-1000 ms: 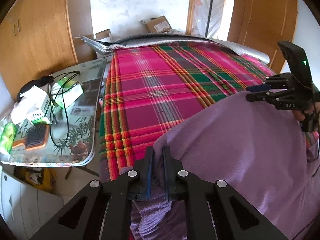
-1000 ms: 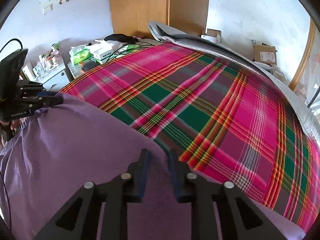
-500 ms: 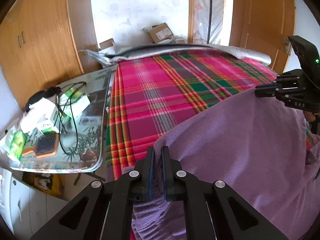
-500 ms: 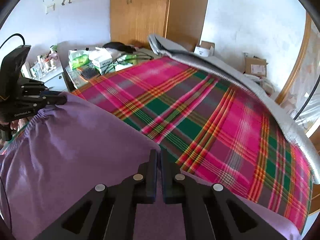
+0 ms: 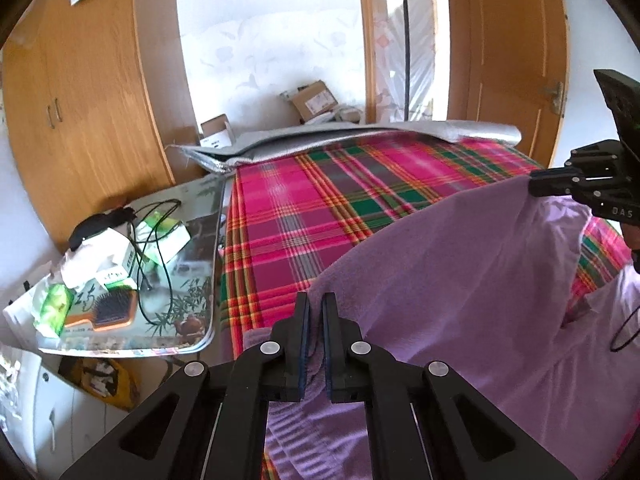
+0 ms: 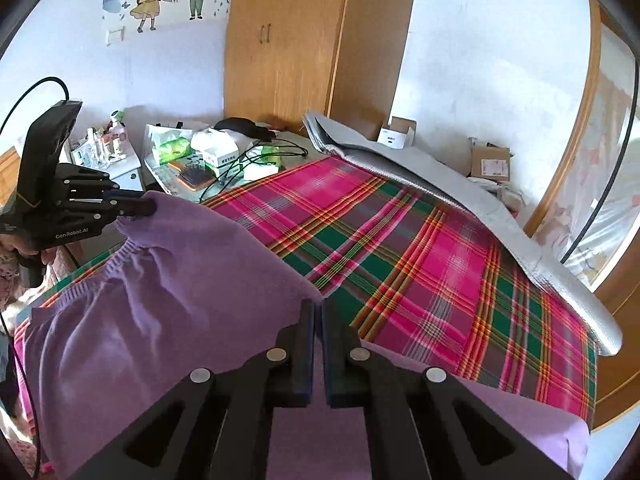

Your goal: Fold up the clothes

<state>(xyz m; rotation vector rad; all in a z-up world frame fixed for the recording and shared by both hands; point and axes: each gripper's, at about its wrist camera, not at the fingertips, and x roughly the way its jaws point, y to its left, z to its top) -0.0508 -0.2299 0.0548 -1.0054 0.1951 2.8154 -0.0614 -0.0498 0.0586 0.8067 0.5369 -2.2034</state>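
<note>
**Purple garment held taut over plaid bed**

A bed (image 5: 304, 216) under a pink-and-green plaid cover carries the purple garment (image 5: 460, 280), its near edge raised between two grippers. The left hand-held gripper (image 5: 315, 312) is clamped on one corner, the right hand-held gripper (image 6: 316, 312) on the other. A cluttered desk (image 5: 200, 240) stands alongside.

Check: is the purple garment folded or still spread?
Spread, not folded: the purple garment hangs stretched between left gripper and right gripper.
</note>
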